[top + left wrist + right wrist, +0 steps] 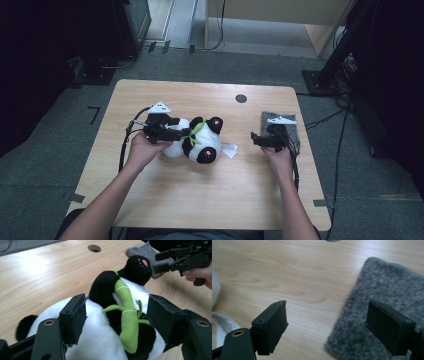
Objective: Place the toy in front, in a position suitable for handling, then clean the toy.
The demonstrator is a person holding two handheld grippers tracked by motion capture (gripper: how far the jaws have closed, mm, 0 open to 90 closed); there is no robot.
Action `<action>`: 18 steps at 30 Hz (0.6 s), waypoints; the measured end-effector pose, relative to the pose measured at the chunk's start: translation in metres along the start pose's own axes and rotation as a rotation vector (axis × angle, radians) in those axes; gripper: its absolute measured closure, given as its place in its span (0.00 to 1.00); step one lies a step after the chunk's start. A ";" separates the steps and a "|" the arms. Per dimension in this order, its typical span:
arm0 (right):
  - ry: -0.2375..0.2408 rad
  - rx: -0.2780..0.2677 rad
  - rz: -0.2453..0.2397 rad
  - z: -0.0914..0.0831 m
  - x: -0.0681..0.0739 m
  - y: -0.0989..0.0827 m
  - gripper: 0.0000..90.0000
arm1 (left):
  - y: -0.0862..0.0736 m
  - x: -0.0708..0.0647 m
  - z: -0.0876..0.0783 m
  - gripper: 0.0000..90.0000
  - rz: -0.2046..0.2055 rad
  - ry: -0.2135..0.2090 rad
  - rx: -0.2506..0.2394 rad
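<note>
Toy panda on the wooden surface (210,200), both grippers open.

The left gripper (116,317) straddles the toy panda (196,140) lying mid-surface, its fingers (75,317) apart with no clear squeeze; its view reveals a green bamboo stalk (127,315) across the belly. The right gripper (327,325), fingers (272,326) spread and empty, hovers at the edge of a grey mat (387,290); the high view adds a white tag (230,150).

Left gripper (176,131) and right gripper (256,138), each hand-held, point inward, jaws apart, forearms extended over the table.
</note>
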State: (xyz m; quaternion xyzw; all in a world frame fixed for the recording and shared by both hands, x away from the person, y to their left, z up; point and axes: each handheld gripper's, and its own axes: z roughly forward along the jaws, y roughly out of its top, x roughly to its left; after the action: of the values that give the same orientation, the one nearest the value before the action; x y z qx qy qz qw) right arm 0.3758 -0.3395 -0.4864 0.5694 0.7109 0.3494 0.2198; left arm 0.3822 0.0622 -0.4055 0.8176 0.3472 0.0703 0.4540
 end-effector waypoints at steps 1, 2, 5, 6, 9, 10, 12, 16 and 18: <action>-0.006 -0.006 0.003 -0.001 -0.003 0.000 0.19 | -0.001 0.001 -0.003 0.36 0.001 0.001 -0.008; -0.006 -0.009 0.008 -0.001 -0.006 0.000 0.19 | -0.001 0.003 -0.007 0.36 -0.003 0.000 -0.015; -0.020 -0.015 0.016 -0.001 -0.014 0.000 0.19 | -0.005 0.006 -0.012 0.36 -0.016 -0.008 -0.020; -0.023 -0.014 0.018 0.000 -0.016 0.000 0.20 | -0.006 0.007 -0.013 0.36 -0.013 0.001 -0.014; -0.043 -0.013 0.013 0.002 -0.023 -0.001 0.22 | -0.010 0.008 -0.015 0.34 0.006 0.019 -0.011; -0.047 -0.011 0.010 0.002 -0.024 -0.001 0.23 | -0.011 0.008 -0.016 0.34 0.009 0.023 -0.013; -0.052 -0.006 0.005 0.002 -0.027 -0.003 0.23 | -0.013 0.010 -0.019 0.33 0.006 0.018 -0.018; -0.058 -0.012 0.009 0.002 -0.031 -0.003 0.23 | -0.018 0.014 -0.027 0.33 0.009 0.030 -0.032; -0.066 -0.013 0.008 0.001 -0.033 -0.004 0.23 | -0.021 0.018 -0.031 0.32 -0.001 0.032 -0.042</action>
State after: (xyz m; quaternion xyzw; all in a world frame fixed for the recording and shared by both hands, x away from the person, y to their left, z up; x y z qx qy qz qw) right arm 0.3828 -0.3712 -0.4929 0.5819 0.6988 0.3360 0.2455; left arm 0.3719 0.1025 -0.4082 0.8063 0.3536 0.0905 0.4655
